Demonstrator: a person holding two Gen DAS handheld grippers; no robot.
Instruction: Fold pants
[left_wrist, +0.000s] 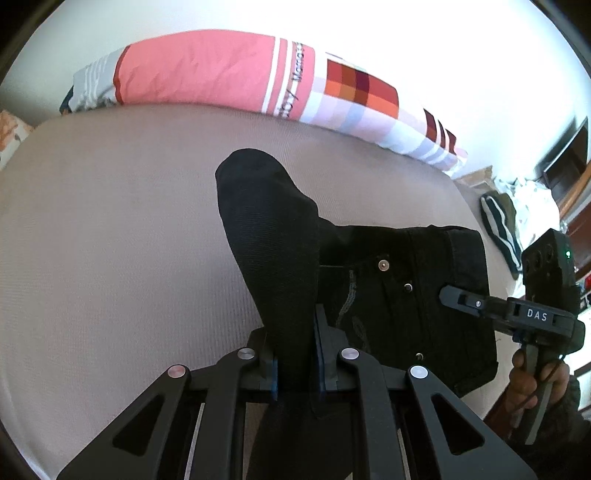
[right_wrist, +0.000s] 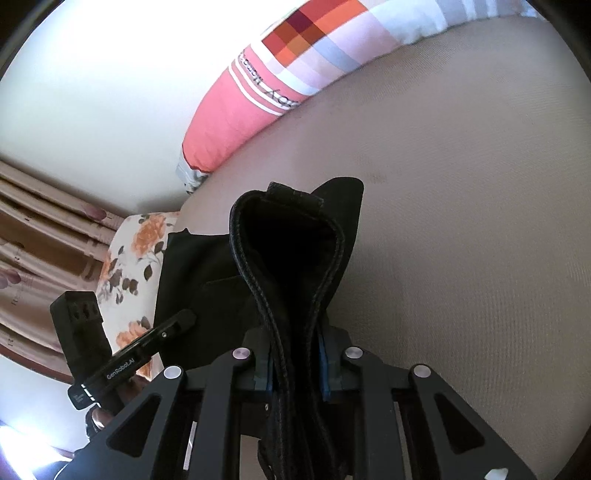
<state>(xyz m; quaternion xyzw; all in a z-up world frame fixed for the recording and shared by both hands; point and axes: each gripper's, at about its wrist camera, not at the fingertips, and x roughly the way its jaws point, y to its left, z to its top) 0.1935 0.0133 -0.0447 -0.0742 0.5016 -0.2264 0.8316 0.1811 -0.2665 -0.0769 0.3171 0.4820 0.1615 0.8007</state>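
Up close, the left gripper (left_wrist: 293, 363) is clamped on a bunched leg of the black pants (left_wrist: 402, 295), and the right gripper (right_wrist: 295, 369) pinches the stitched waistband. The rest lies flat on the beige bed (left_wrist: 110, 229). Only the left view shows rivets and pocket stitching; only the right shows a floral pillow (right_wrist: 129, 258) and curtains (right_wrist: 37, 236). A pink patchwork pillow (left_wrist: 207, 74) sits farthest back.
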